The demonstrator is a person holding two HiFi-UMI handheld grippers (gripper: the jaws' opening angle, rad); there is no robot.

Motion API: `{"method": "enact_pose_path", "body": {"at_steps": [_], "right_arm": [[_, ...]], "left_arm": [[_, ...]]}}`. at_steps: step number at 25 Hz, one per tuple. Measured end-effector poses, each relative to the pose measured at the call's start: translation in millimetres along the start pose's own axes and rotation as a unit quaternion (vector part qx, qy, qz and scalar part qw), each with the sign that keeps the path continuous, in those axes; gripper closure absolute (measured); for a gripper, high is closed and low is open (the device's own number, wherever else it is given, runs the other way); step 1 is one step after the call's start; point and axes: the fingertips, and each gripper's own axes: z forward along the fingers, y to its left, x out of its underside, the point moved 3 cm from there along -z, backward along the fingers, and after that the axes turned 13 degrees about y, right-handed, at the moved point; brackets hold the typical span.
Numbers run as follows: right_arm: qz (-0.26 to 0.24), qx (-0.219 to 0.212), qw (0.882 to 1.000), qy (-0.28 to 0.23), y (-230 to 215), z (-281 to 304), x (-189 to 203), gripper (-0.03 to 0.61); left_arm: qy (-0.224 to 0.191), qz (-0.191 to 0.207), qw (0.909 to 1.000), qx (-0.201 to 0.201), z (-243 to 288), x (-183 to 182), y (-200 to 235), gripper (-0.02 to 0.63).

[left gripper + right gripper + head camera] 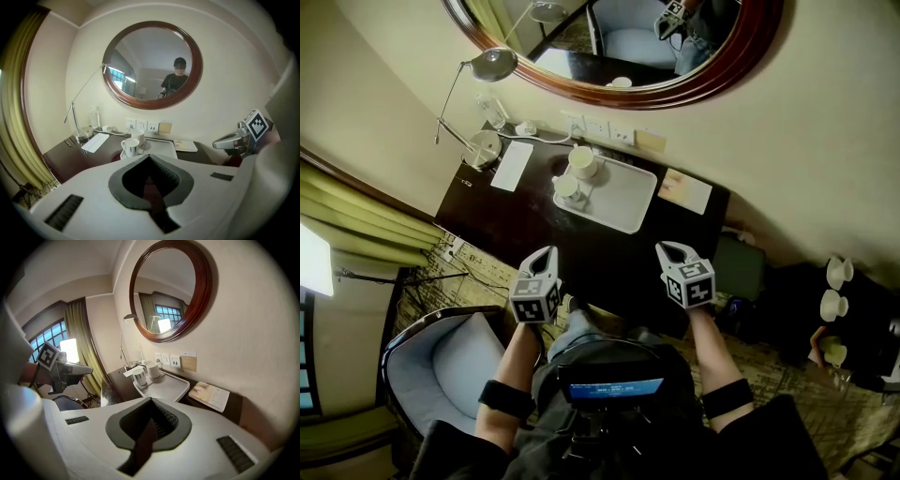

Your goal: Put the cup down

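Two white cups stand at the left end of a white tray [623,204] on the dark desk [609,267]: a handled one [567,187] on a saucer and a taller one [582,161] behind it. The left gripper view shows them as the front cup [130,146] and the back cup [138,136]. In the right gripper view they are the near cup [139,376] and the far cup [153,370]. My left gripper [546,255] and right gripper [668,251] hover over the desk's near edge, well short of the tray. Both are shut and hold nothing.
On the desk's left end stand a desk lamp [492,66], a water bottle [492,111] and a white paper [512,165]. A booklet [684,190] lies right of the tray. A round mirror [675,89] hangs above. A grey armchair [441,356] sits at lower left.
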Motion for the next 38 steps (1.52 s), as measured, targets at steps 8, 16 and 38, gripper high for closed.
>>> {"method": "enact_pose_path", "body": {"at_steps": [8,16,38], "right_arm": [[0.027,0.002,1.000,-0.009,13.8,13.2,0.3,0.577],[0.091,0.056,0.994,-0.022,25.4,21.5,-14.3,0.577],[0.197,0.138,0.970,0.012,51.7,43.4,27.3,0.577]], "left_arm": [[0.022,0.044,0.9986,0.020,1.6,-11.3,0.5,0.614],[0.035,0.087,0.9921,0.083,44.7,-33.2,26.7,0.601],[0.105,0.149,0.9740,0.135,214.1,-37.2,76.1,0.126]]}}
